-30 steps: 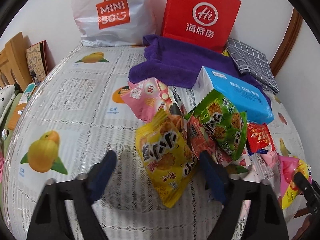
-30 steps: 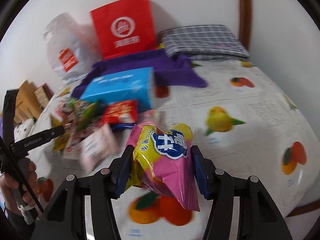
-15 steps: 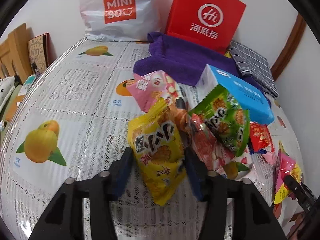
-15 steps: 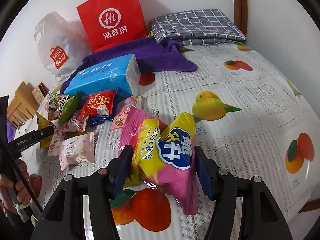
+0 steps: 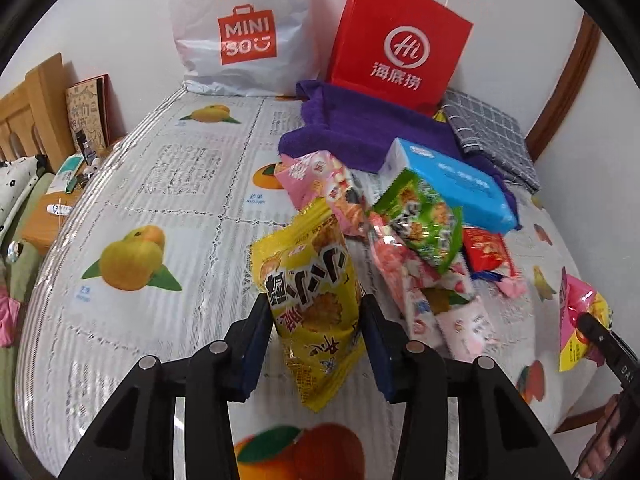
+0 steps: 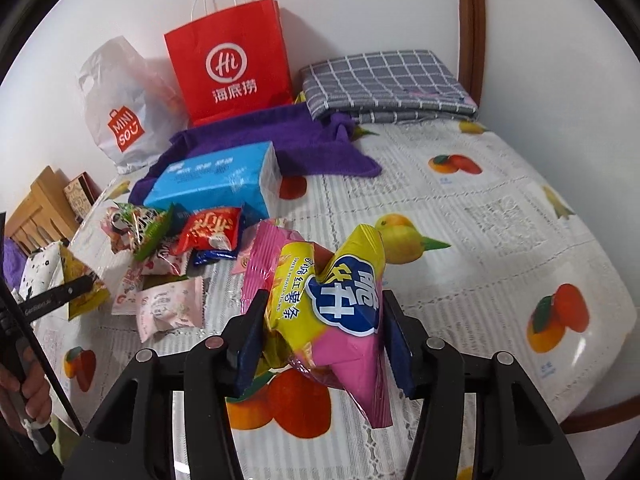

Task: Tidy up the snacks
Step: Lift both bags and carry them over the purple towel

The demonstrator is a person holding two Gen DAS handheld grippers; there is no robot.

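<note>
**Now both grippers hold a snack packet over the table**

Just above the fruit-print tablecloth (image 5: pixel 168 184), the left gripper (image 5: pixel 316 344) has its blue pads pressed against the two sides of a yellow snack packet (image 5: pixel 310 292), and its jaws are closing further on it. The packet stands nearly upright between the fingers, its lower end hanging below them and its top leaning toward the pile of snacks (image 5: pixel 404 248) just to its right. That pile holds a green packet (image 5: pixel 420 220), a pink packet (image 5: pixel 320 176), a small red packet (image 5: pixel 486 250) and several pale pink sachets, all lying against a blue tissue pack (image 5: pixel 448 184).

From the right wrist view, the right gripper (image 6: pixel 324 344) clamps a pink and yellow chip bag (image 6: pixel 340 304); its jaws are also closing, and the bag is crumpled between the pads, its pink tail drooping below them. This bag is near the front edge of the table, apart from the pile, which lies to its left.

Behind the snacks a purple towel (image 6: pixel 280 140) is spread, with a red paper bag (image 6: pixel 232 64) and a white plastic shopping bag (image 6: pixel 120 112) standing against the wall and a folded grey checked cloth (image 6: pixel 384 84) to the right of them
</note>
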